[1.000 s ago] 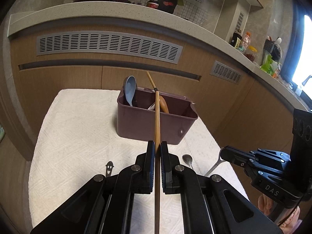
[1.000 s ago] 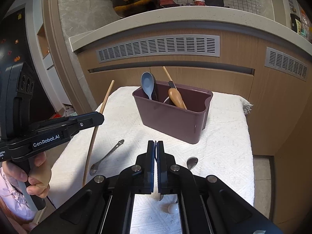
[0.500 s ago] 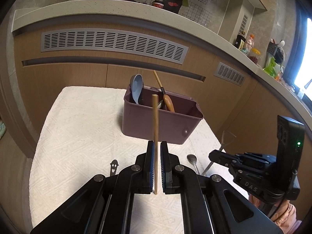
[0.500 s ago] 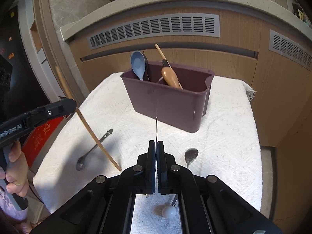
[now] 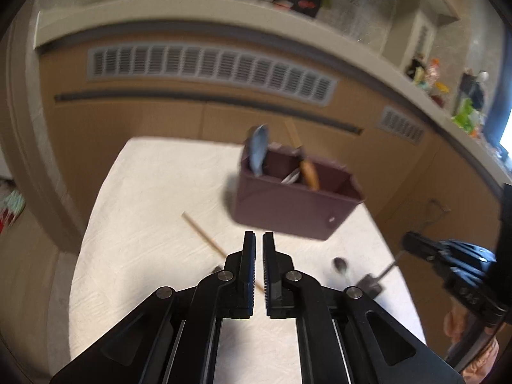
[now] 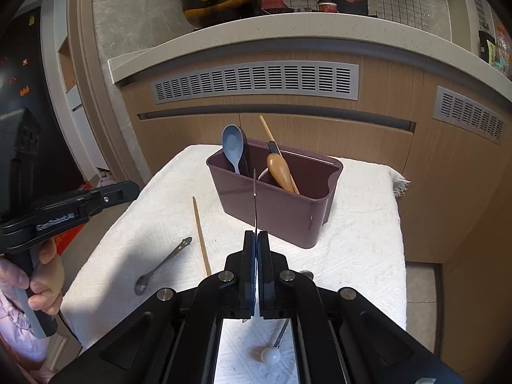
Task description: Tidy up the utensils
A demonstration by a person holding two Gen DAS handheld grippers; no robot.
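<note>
Black pads of the right gripper (image 6: 256, 233) are pressed together on a thin metal utensil (image 6: 255, 204). It is seen edge-on, so I cannot tell what kind it is. Its narrow stem rises from between the jaws, and in the right wrist view it crosses in front of the purple caddy (image 6: 281, 211). Just below that gripper a spoon with a white ball end (image 6: 270, 355) lies on the white cloth (image 6: 358, 224).

The left gripper (image 5: 259, 235) shows only a slim gap between its fingers, as good as closed, with nothing pinched. The left wrist view is blurred. From the right wrist view it hangs in the air off the left edge of the cloth, with a person's hand (image 6: 41, 284) around its handle.

A wooden chopstick (image 6: 200, 233) lies flat on the cloth, free of both grippers, to the left of the caddy and apart from it. Just beside it on the left, a small metal spoon (image 6: 160, 268) lies at a slant, handle toward the chopstick.

The caddy stands upright toward the far side of the cloth. Its left compartment holds a blue spoon (image 6: 233, 147), bowl up. The compartment beside it holds a wooden-handled tool (image 6: 280, 169) and a second chopstick (image 6: 267, 129) that leans out past the rim
</note>
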